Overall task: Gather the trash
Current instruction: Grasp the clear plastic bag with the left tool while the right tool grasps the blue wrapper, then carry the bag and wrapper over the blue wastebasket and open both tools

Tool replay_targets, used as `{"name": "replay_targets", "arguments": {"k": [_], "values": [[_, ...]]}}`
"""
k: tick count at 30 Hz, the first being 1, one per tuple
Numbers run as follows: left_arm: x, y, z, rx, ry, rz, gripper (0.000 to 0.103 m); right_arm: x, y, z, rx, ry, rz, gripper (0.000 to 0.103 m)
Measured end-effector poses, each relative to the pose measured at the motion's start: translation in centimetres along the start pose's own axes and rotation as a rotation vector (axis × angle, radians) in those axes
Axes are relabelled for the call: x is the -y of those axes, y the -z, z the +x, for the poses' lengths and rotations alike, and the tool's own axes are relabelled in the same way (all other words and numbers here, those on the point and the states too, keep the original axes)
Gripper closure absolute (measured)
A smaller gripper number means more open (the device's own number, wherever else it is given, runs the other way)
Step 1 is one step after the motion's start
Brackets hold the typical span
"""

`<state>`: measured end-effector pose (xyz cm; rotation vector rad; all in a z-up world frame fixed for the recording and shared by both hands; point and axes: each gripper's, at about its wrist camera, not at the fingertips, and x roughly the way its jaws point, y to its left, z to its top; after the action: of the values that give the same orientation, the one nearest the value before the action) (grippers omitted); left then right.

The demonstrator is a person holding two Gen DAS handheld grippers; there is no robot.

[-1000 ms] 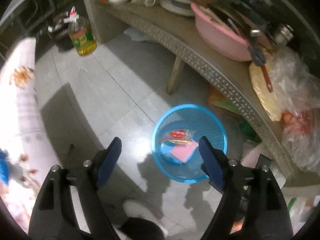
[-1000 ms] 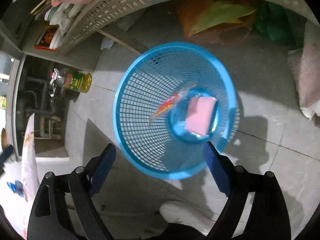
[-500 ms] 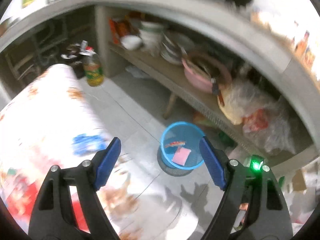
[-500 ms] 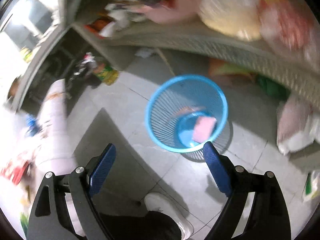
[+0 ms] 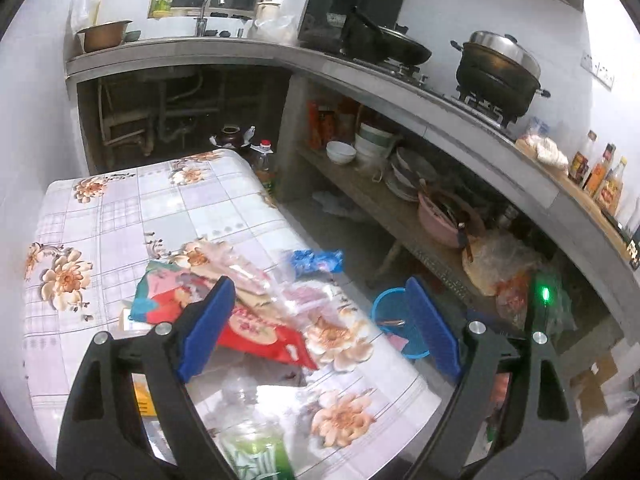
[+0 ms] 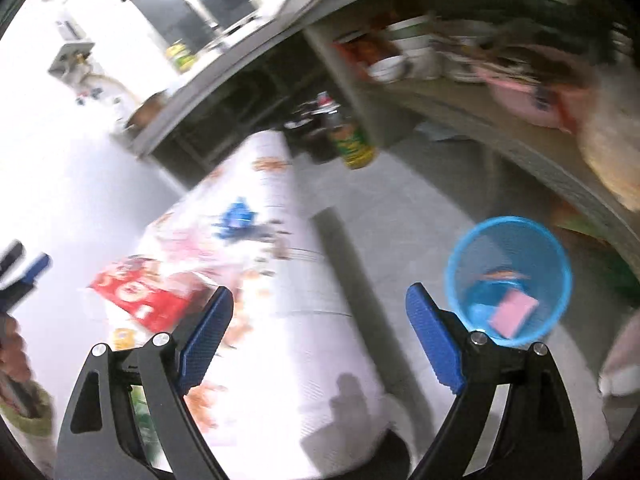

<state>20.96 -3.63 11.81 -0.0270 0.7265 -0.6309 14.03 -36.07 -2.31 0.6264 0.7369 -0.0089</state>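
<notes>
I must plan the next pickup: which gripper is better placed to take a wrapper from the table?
Probably left: the left gripper, empty, jaws opening, hangs over the red wrapper. The right gripper faces the table's edge.

Left view sharp and evenly lit, right view motion-blurred, overexposed at left, fisheye-curved edges, dark corners

Colours are all over the place here. The tablecloth (image 5: 160, 216) is white and pale lilac check with peachy-orange flowers. On that cloth there's a red packet (image 5: 260, 334) with pale lettering, a teal-edged wrapper (image 5: 154, 284) just behind it, and a crinkly bright blue wrapper (image 5: 316, 261) at the cloth's far edge. Down beside the table the mesh bin (image 6: 508, 280) is sky blue with a pink square (image 6: 514, 314) inside. Gripper pads (image 5: 206, 330) are royal blue on black frames.
</notes>
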Motion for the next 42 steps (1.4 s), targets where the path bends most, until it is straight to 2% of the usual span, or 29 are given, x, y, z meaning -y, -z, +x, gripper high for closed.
{"name": "replay_targets", "arguments": {"k": [3, 5, 8, 11, 14, 16, 19, 22, 25, 28, 29, 33, 36, 42], "values": [[1.1, 0.1, 0.8, -0.013, 0.002, 0.119, 0.020, -2.6, -2.2, 2.5, -0.064, -0.105, -0.023, 0.017], [3.3, 0.0, 2.1, -0.043, -0.027, 0.276, 0.020, -3.5, -3.8, 5.0, -0.134, -0.175, -0.010, 0.021], [6.6, 0.4, 5.0, -0.101, -0.086, 0.527, 0.020, -4.4, -5.9, 9.0, -0.214, -0.179, 0.015, 0.027], [9.2, 1.6, 9.2, -0.211, -0.112, 0.721, 0.020, -4.6, -7.5, 13.2, -0.292, -0.209, 0.061, 0.030], [10.1, 2.6, 13.5, -0.342, -0.121, 0.821, 0.020, -4.4, -8.2, 16.1, -0.327, -0.209, 0.094, 0.033], [9.9, 2.8, 16.1, -0.430, -0.129, 0.831, 0.021, -4.3, -8.4, 17.7, -0.353, -0.223, 0.118, 0.036], [8.8, 2.4, 19.3, -0.534, -0.149, 0.784, 0.027, -4.5, -8.6, 19.9, -0.381, -0.245, 0.138, 0.039], [7.5, 2.1, 21.2, -0.591, -0.156, 0.717, 0.032, -4.5, -8.6, 21.6, -0.407, -0.265, 0.151, 0.043], [6.7, 2.6, 22.9, -0.645, -0.181, 0.695, 0.041, -4.4, -8.3, 22.7, -0.433, -0.272, 0.160, 0.049], [6.2, 3.2, 23.8, -0.692, -0.200, 0.689, 0.053, -4.5, -8.3, 23.3, -0.450, -0.280, 0.156, 0.060], [6.1, 3.2, 24.1, -0.697, -0.206, 0.690, 0.057, -4.6, -8.3, 23.5, -0.450, -0.281, 0.155, 0.062], [5.7, 3.2, 24.5, -0.724, -0.210, 0.680, 0.076, -4.4, -8.2, 23.8, -0.449, -0.289, 0.162, 0.081], [5.6, 3.2, 24.5, -0.716, -0.197, 0.685, 0.081, -4.2, -8.0, 23.8, -0.450, -0.300, 0.173, 0.092], [6.3, 3.2, 23.7, -0.651, -0.208, 0.727, 0.084, -3.8, -8.1, 22.9, -0.417, -0.317, 0.198, 0.098]]}}
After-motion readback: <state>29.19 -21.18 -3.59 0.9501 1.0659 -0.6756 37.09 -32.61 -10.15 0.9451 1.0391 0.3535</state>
